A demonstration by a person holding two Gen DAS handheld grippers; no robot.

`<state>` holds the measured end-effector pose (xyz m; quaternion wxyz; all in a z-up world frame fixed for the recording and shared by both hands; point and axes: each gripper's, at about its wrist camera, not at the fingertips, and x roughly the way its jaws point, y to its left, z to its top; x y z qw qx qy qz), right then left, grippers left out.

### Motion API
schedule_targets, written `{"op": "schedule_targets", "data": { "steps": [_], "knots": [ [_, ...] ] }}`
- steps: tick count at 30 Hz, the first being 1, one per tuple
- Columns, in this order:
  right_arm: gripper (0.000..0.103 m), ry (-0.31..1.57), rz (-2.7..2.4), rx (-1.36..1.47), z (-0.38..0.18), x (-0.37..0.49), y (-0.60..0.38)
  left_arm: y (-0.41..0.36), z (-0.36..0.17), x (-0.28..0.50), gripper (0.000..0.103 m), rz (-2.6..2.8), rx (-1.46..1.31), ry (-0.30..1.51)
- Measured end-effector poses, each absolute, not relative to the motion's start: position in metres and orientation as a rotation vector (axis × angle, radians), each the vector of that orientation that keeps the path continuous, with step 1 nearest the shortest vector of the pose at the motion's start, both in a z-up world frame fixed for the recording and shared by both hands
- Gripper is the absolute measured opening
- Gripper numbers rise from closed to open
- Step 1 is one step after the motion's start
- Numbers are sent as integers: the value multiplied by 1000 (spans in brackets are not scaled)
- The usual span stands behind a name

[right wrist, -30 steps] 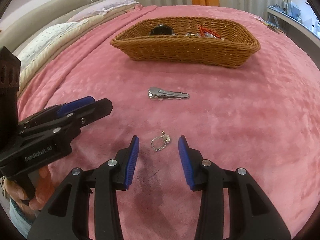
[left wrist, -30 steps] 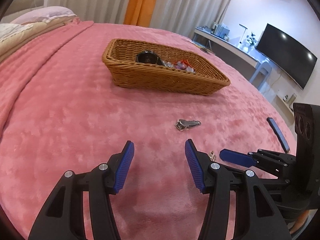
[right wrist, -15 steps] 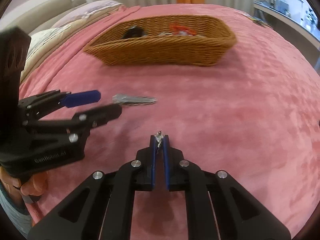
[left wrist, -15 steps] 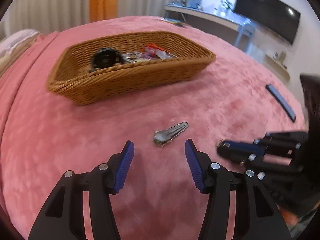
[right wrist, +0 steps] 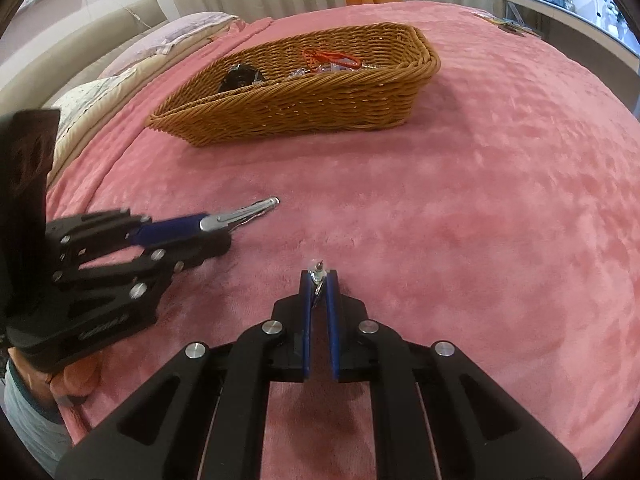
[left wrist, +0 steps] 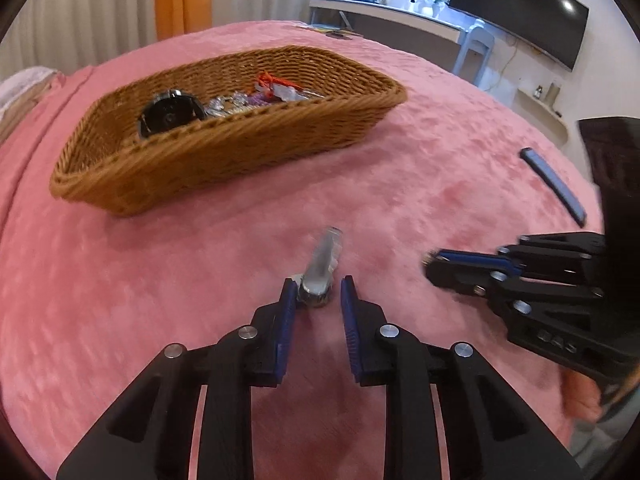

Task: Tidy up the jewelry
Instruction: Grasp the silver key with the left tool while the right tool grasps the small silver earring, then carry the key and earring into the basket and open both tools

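Observation:
A silver hair clip point(left wrist: 322, 266) sits between the blue pads of my left gripper point(left wrist: 319, 290), which is shut on its near end; it also shows in the right wrist view point(right wrist: 240, 216), held just above the pink blanket. My right gripper point(right wrist: 319, 276) is shut on a small silver earring point(right wrist: 318, 276) that sticks out past the tips. The right gripper shows in the left wrist view point(left wrist: 434, 262) to the right of the clip. A brown wicker basket point(left wrist: 240, 152) with a black round item point(left wrist: 170, 116) and several small jewelry pieces point(left wrist: 260, 94) stands beyond both grippers.
A pink blanket point(right wrist: 480, 220) covers the bed. A dark blue flat bar point(left wrist: 554, 184) lies on it at the right. Pillows point(right wrist: 132, 64) lie at the far left. A desk point(left wrist: 400, 16) and a TV point(left wrist: 520, 4) stand beyond the bed.
My left gripper has closed in from wide open onto the hair clip. My right gripper closed on the earring earlier and has lifted it off the blanket.

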<state>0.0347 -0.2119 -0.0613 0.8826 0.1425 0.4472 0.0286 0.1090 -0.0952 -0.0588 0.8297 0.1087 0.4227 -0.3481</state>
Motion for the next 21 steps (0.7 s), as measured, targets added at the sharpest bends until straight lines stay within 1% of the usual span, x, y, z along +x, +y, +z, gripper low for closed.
{"op": "schedule_targets", "data": {
  "steps": [4, 7, 8, 9, 10, 12, 13, 14, 15, 16, 21],
  "knots": [
    [6, 927, 67, 308, -61, 32, -214, -98, -61, 98, 22, -735, 225, 911],
    [6, 924, 68, 307, -62, 32, -213, -103, -62, 99, 33, -695, 213, 909],
    [6, 922, 69, 308, -62, 32, -213, -105, -62, 100, 43, -686, 207, 908],
    [6, 920, 71, 310, -62, 31, -214, -107, -62, 100, 48, -669, 205, 904],
    [6, 918, 72, 313, -62, 30, -215, -111, -63, 101, 48, -646, 213, 893],
    [6, 914, 75, 319, -62, 30, -216, -117, -64, 101, 47, -614, 240, 878],
    [6, 913, 76, 321, -62, 29, -216, -122, -66, 101, 45, -596, 258, 873],
    [6, 911, 77, 321, -62, 29, -217, -122, -66, 102, 37, -585, 268, 868],
    [6, 910, 78, 321, -62, 29, -216, -123, -66, 101, 26, -576, 275, 862],
    [6, 907, 78, 319, -62, 28, -216, -121, -66, 102, 22, -574, 270, 858],
    [6, 888, 82, 307, -59, 25, -213, -108, -60, 98, 21, -580, 213, 826]
  ]
}}
